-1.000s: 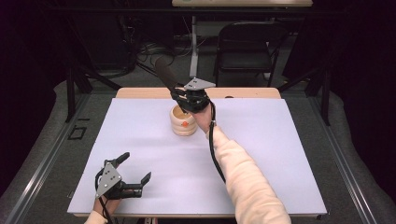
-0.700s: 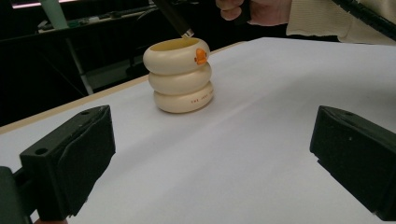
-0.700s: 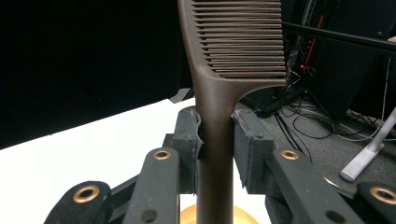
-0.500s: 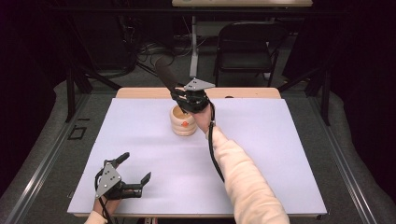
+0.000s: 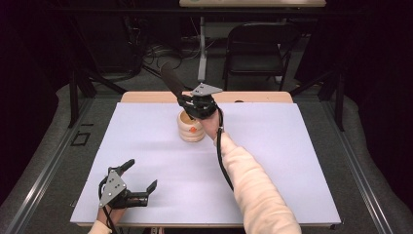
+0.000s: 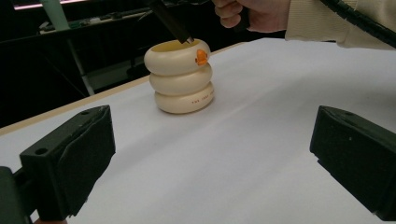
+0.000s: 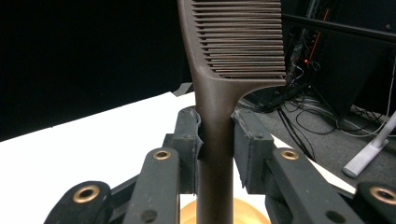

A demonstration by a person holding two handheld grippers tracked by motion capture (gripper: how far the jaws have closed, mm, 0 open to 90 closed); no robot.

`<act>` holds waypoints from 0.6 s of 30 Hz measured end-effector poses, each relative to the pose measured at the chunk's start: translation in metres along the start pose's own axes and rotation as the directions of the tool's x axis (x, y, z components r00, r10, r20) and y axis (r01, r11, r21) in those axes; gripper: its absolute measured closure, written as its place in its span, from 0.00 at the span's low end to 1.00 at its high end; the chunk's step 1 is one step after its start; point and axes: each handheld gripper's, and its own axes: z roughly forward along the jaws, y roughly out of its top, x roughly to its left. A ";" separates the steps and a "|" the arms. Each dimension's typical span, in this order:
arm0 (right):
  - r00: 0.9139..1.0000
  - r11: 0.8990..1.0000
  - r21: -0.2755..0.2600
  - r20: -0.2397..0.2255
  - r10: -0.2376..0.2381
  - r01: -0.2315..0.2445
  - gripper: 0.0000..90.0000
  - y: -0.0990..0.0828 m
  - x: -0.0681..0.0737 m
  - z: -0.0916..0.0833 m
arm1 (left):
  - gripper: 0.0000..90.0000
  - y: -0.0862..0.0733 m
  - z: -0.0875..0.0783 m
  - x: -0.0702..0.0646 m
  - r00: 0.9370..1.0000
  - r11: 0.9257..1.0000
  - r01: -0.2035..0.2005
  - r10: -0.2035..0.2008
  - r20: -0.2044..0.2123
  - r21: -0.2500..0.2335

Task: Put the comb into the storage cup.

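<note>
Right gripper [image 7: 215, 149] fingers clamped on comb [image 7: 233, 56] handle, left gripper [image 5: 127, 187] fingers spread wide, empty.

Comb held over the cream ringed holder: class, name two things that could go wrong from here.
1. The comb is pinched only at its thin handle by the right gripper; it might pivot or slip.
2. Its lower end sits at the rim of the holder, a tall stack of rings; a sideways push could tip it.
</note>
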 end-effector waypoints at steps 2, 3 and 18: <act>1.000 1.000 0.004 0.000 0.002 -0.002 0.80 -0.001 0.000 0.001 | 0.00 0.000 0.000 0.000 1.000 1.000 -0.001 0.001 0.000 -0.001; 1.000 1.000 0.009 0.001 0.004 -0.004 0.80 -0.002 0.000 0.001 | 0.00 0.000 0.000 0.000 1.000 1.000 0.000 0.000 0.001 -0.001; 1.000 1.000 0.026 -0.001 -0.003 0.003 0.80 -0.012 -0.001 0.004 | 0.00 0.000 0.000 0.000 1.000 1.000 0.000 0.000 0.000 0.002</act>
